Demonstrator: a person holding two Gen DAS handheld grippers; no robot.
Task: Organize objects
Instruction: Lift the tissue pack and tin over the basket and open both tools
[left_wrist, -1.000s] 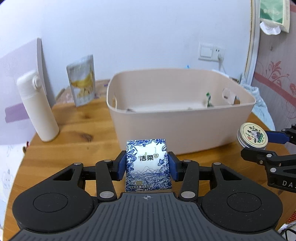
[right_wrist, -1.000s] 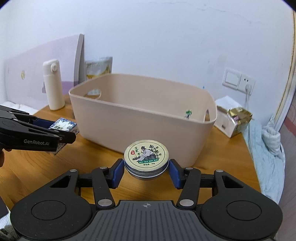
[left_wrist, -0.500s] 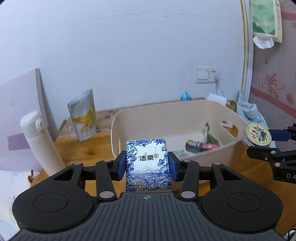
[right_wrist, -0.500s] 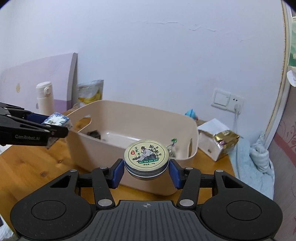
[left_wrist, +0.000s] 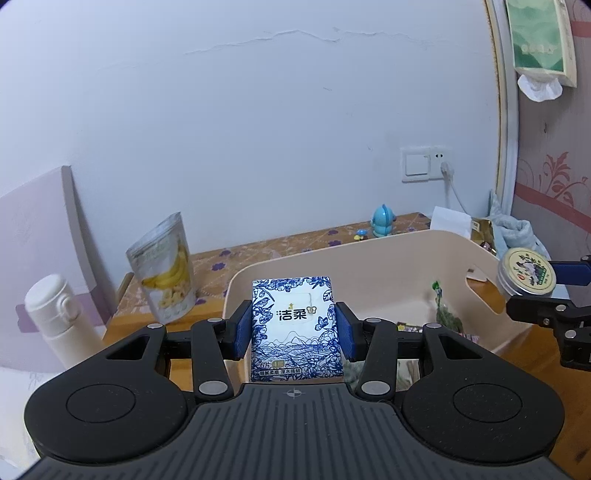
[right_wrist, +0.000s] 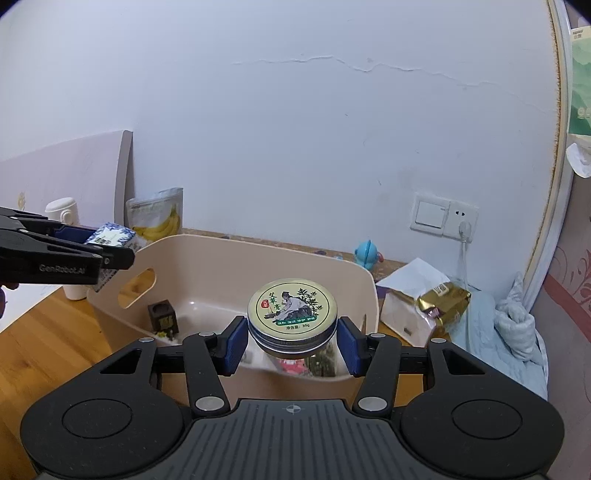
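Left wrist: tissue pack (left_wrist: 294, 328) between blue fingers (left_wrist: 240, 330).

We're holding the left gripper (left_wrist: 293, 328) raised and level, blue pads (left_wrist: 241, 329) pinching a pack from both sides. We're keeping the right gripper (right_wrist: 291, 334) raised and level beside it, pads (right_wrist: 233, 344) pinching a round tin by its rim, lid facing up.
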